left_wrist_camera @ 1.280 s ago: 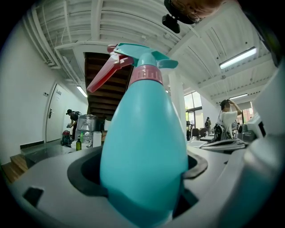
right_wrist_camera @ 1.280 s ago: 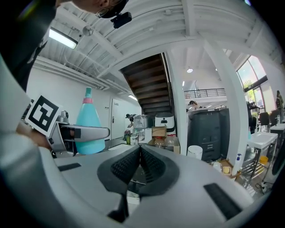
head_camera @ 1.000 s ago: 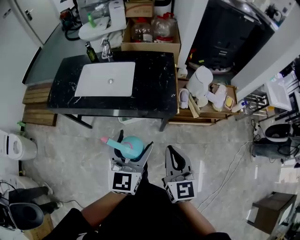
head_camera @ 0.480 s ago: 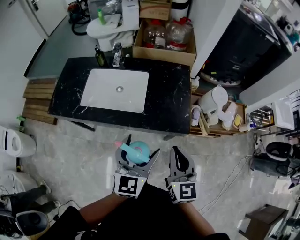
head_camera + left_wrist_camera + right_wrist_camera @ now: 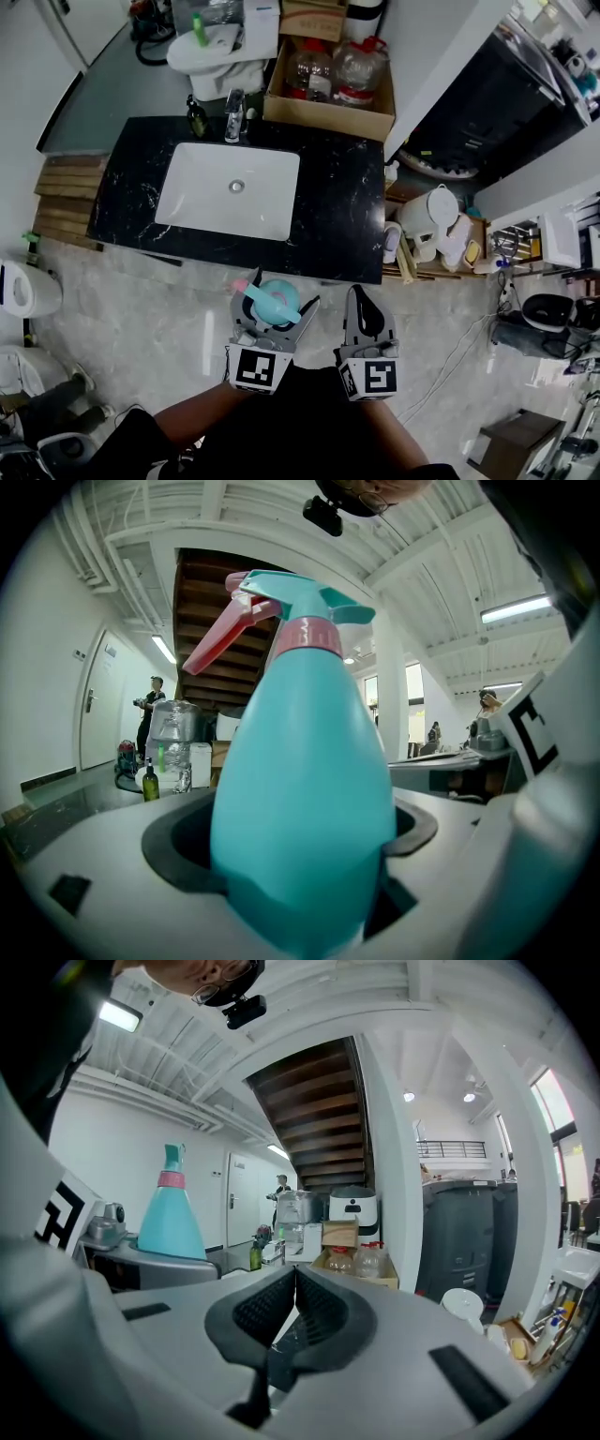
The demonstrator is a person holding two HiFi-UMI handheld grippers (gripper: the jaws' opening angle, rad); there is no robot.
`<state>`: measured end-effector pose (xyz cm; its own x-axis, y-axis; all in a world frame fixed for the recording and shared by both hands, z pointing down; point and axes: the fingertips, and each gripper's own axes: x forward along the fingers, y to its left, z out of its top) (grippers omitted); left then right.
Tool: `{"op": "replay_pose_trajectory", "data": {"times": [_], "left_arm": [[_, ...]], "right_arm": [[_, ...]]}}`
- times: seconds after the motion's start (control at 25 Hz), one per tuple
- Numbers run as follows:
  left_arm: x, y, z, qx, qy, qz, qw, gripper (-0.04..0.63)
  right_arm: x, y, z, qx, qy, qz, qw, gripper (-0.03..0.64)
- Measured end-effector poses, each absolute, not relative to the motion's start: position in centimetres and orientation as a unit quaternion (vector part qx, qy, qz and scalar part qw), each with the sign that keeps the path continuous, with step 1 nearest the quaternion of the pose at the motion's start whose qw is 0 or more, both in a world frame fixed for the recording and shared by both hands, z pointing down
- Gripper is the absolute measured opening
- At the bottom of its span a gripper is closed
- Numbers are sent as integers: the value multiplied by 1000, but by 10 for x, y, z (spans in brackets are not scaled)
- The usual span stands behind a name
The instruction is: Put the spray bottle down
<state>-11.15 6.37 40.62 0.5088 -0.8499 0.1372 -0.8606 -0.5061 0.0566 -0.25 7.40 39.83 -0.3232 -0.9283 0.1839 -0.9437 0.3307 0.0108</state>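
Pale marble floor (image 5: 141, 319) underfoot, with a black counter (image 5: 328, 216) and its white sink (image 5: 230, 187) ahead. Over the floor, short of the counter's front edge: teal spray bottle (image 5: 275, 302) with pink trigger, upright, clamped at its wide body in the left gripper (image 5: 274, 307), jaws spread to the bottle's width. Just beside it, right gripper (image 5: 359, 295) pressed fully closed, gripping nothing, clear of the bottle.
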Motion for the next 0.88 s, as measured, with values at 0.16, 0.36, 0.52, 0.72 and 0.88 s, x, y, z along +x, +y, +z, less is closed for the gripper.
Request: {"op": "replay_pose_trajectory", "data": {"times": [0.16, 0.36, 0.52, 0.72, 0.88], "left_arm": [[-122, 58, 408, 864, -497, 53, 57, 460], [-128, 56, 408, 856, -511, 45, 60, 460], [-128, 54, 411, 847, -525, 49, 63, 460], [-120, 38, 412, 838, -540, 55, 60, 460], [-104, 13, 411, 831, -551, 61, 56, 460]], "right_arm": [[-3, 69, 390, 582, -809, 43, 73, 17], [-2, 65, 384, 578, -811, 31, 79, 17], [0, 61, 391, 572, -816, 41, 72, 17], [5, 37, 394, 557, -827, 41, 66, 17], [16, 9, 392, 543, -836, 39, 61, 17]]}}
